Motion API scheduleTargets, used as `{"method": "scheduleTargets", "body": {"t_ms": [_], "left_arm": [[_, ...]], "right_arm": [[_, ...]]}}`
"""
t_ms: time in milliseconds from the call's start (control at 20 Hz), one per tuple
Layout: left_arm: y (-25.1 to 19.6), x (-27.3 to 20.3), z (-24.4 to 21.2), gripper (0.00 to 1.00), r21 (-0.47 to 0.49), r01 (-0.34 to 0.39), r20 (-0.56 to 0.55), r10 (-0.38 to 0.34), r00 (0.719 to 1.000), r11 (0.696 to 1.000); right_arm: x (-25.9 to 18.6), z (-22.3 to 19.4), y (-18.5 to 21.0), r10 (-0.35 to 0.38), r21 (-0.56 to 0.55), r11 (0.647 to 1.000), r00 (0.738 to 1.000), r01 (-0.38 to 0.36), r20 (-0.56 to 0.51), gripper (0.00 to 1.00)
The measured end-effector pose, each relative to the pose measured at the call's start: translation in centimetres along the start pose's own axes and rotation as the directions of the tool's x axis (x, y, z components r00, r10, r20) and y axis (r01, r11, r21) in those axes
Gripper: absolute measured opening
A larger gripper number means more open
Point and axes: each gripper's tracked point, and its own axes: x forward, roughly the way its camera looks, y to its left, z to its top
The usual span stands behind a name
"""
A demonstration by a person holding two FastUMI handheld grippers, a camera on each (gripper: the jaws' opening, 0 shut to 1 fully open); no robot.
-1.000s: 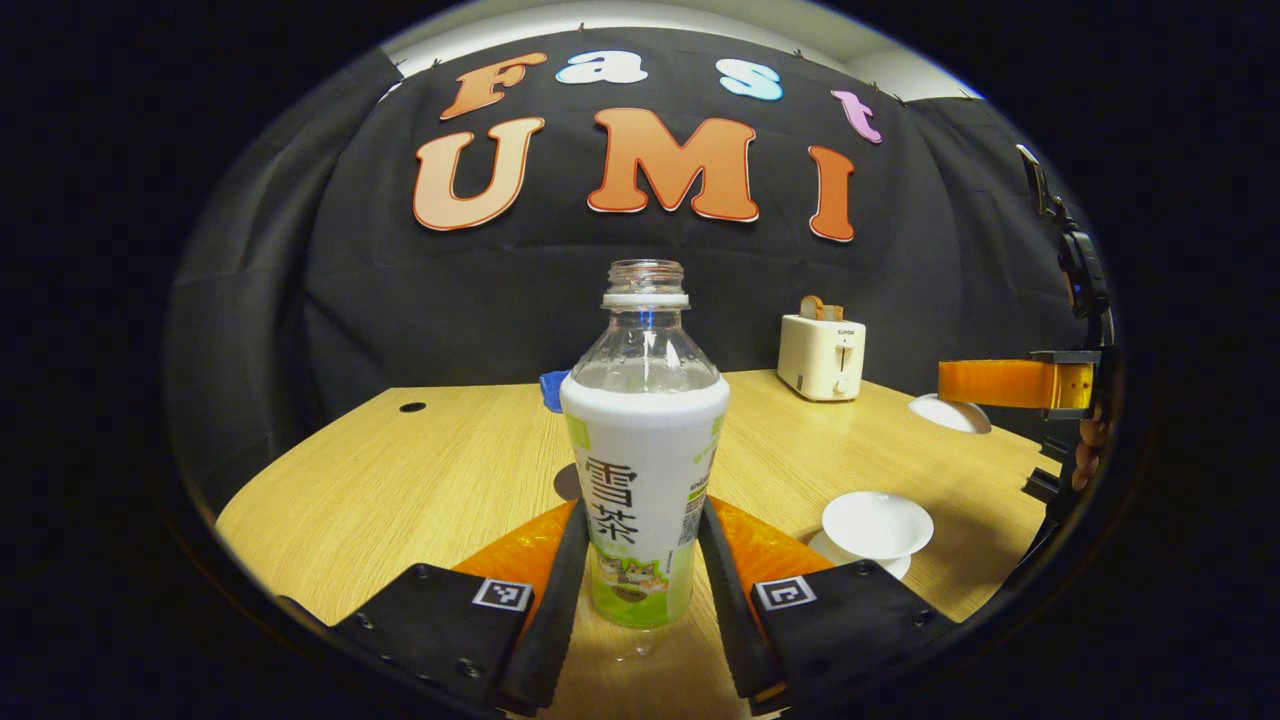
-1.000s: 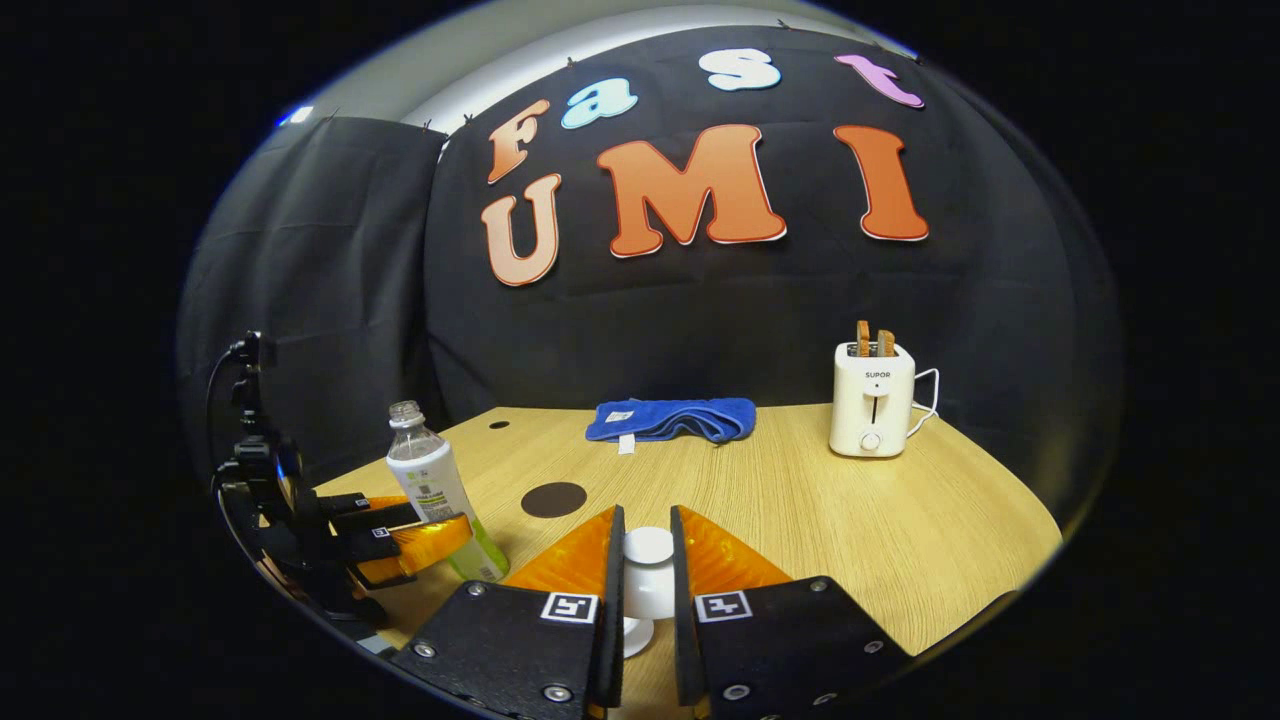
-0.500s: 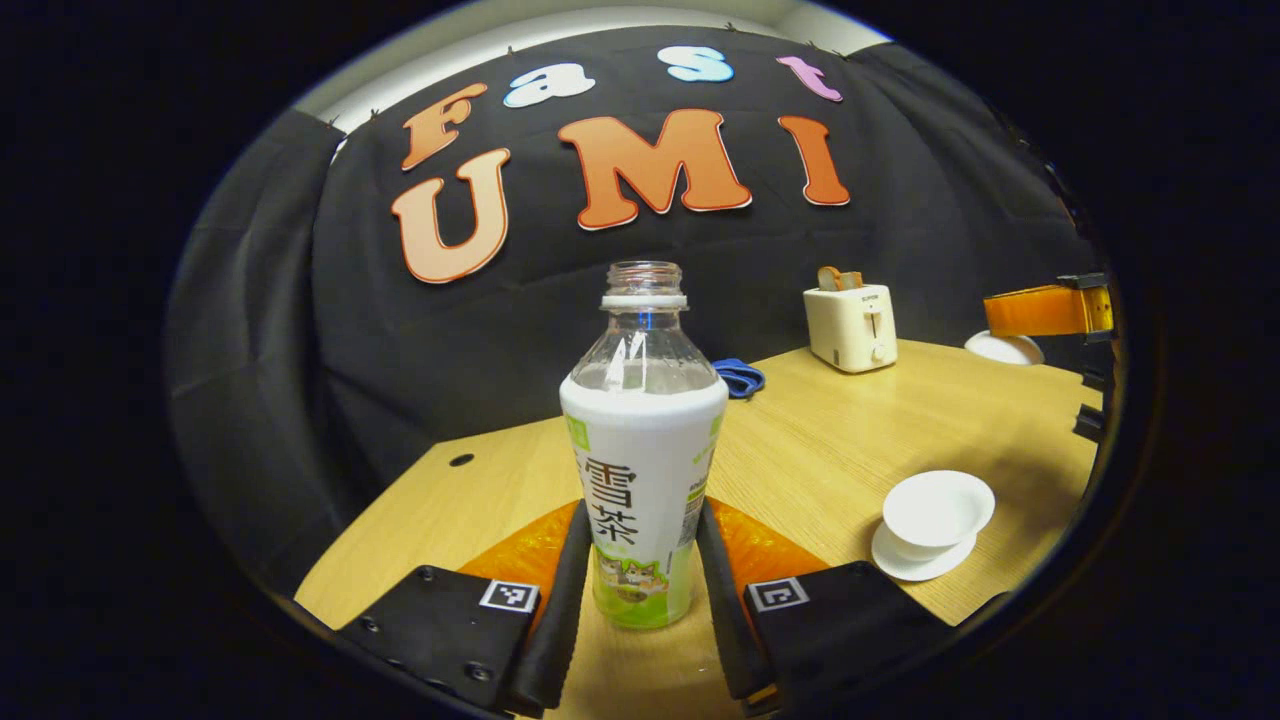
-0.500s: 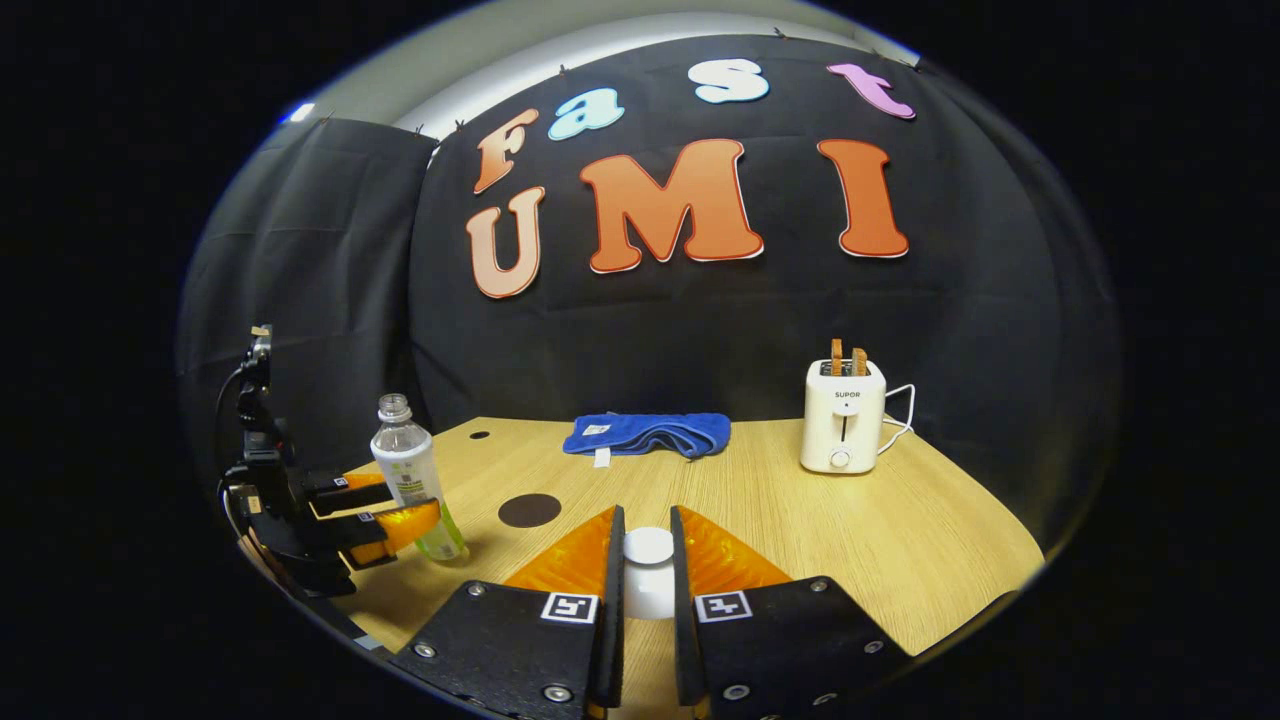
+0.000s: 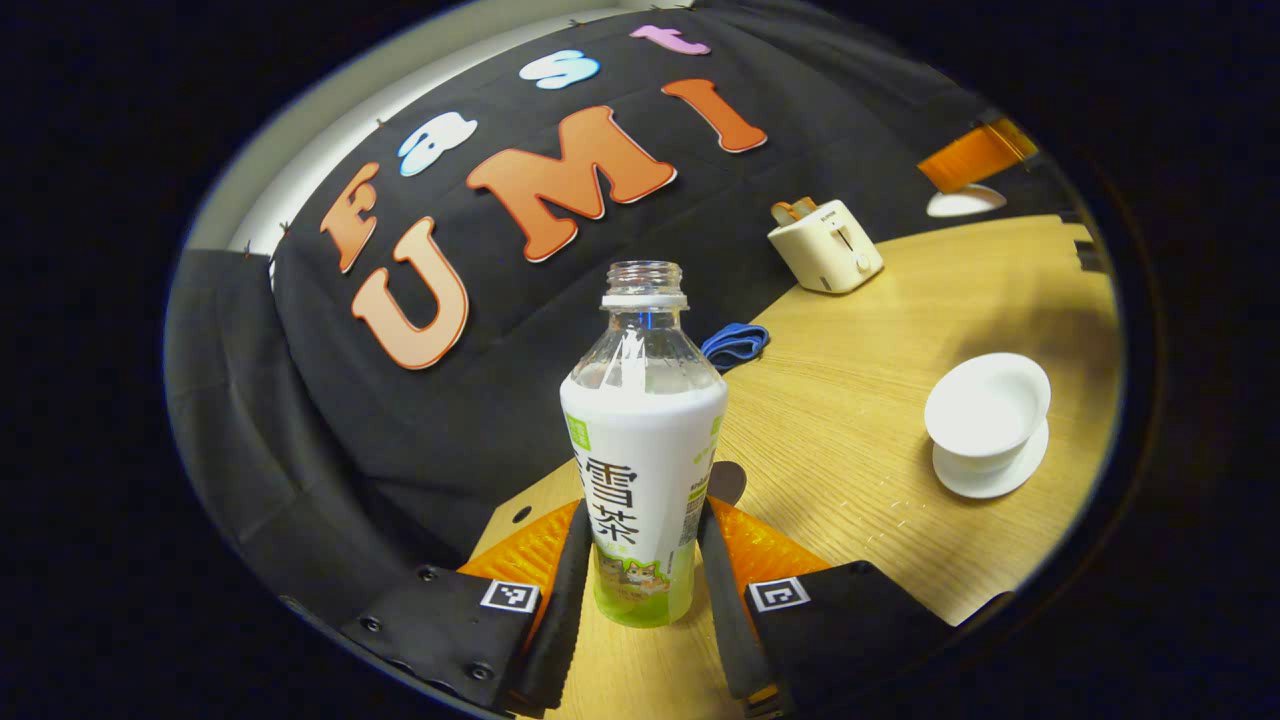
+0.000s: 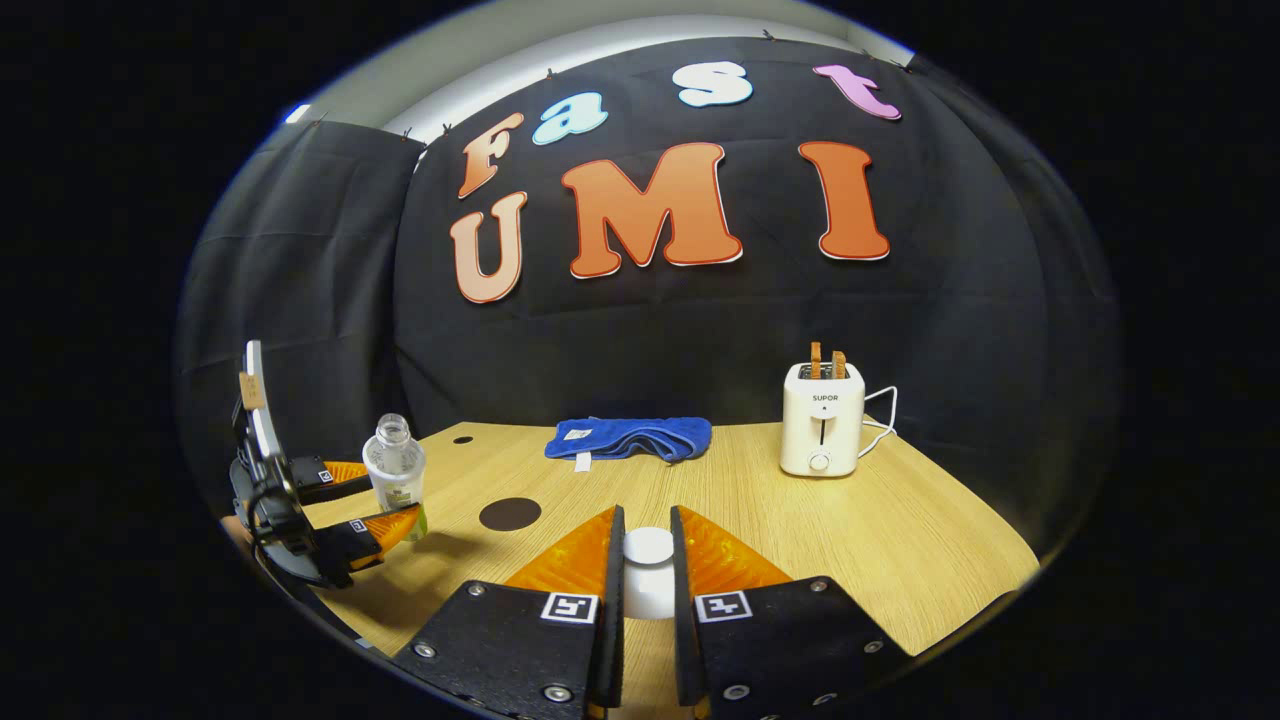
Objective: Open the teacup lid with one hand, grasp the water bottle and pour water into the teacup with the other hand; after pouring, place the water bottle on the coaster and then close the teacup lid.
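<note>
My left gripper (image 5: 640, 522) is shut on the uncapped water bottle (image 5: 643, 450), which has a white and green label and clear liquid inside. In the right gripper view the left gripper (image 6: 388, 497) holds the bottle (image 6: 393, 468) tilted above the table's left side. The open white teacup (image 5: 987, 402) stands on its saucer (image 5: 985, 478) to the right of the bottle. The dark round coaster (image 6: 509, 514) lies on the table, and in the left gripper view the coaster (image 5: 730, 480) peeks from behind the bottle. My right gripper (image 6: 646, 517) is shut on the knob of the white teacup lid (image 6: 648, 565); the lid (image 5: 965, 201) hangs in the air.
A white toaster (image 6: 822, 428) with toast stands at the back right. A folded blue towel (image 6: 627, 438) lies at the back middle. The wooden table (image 6: 900, 530) ends at the black cloth wall, with a small cable hole (image 6: 462, 439) near its back left.
My left gripper has lifted the bottle and rolled it toward the teacup, so the scene in its view tilts. The right gripper keeps the lid held up, nearly still.
</note>
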Motion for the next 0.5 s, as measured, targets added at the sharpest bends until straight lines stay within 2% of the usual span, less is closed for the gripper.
{"method": "scheduleTargets", "body": {"t_ms": [150,200,250,300,400,500], "left_arm": [[-0.9,-0.6,0.1,0.61,0.094,0.019,0.010,-0.020,1.000,0.995],[-1.5,-0.9,0.1,0.58,0.113,0.039,0.011,-0.040,0.999,0.993],[-2.3,-1.0,0.1,0.61,0.138,0.058,0.014,-0.061,0.998,0.989],[-2.8,-1.2,0.2,0.58,0.166,0.069,0.016,-0.072,0.997,0.984],[-3.2,-1.3,0.5,0.58,0.232,0.071,0.026,-0.080,0.996,0.970],[-3.3,-1.4,0.8,0.61,0.298,0.071,0.036,-0.085,0.996,0.952]], "right_arm": [[-0.3,0.0,-0.7,-0.015,0.003,1.000,1.000,0.015,0.001,0.21],[-0.4,0.0,-0.9,-0.020,0.006,1.000,1.000,0.020,0.002,0.21],[-0.4,-0.1,-1.0,-0.025,0.007,1.000,1.000,0.025,0.000,0.21],[-0.6,-0.3,-1.0,-0.026,0.004,1.000,1.000,0.026,-0.003,0.21],[-0.8,-0.3,-1.1,-0.031,-0.005,1.000,1.000,0.031,-0.003,0.21],[-1.0,-0.2,-1.3,-0.035,-0.006,0.999,0.999,0.035,-0.001,0.21]]}}
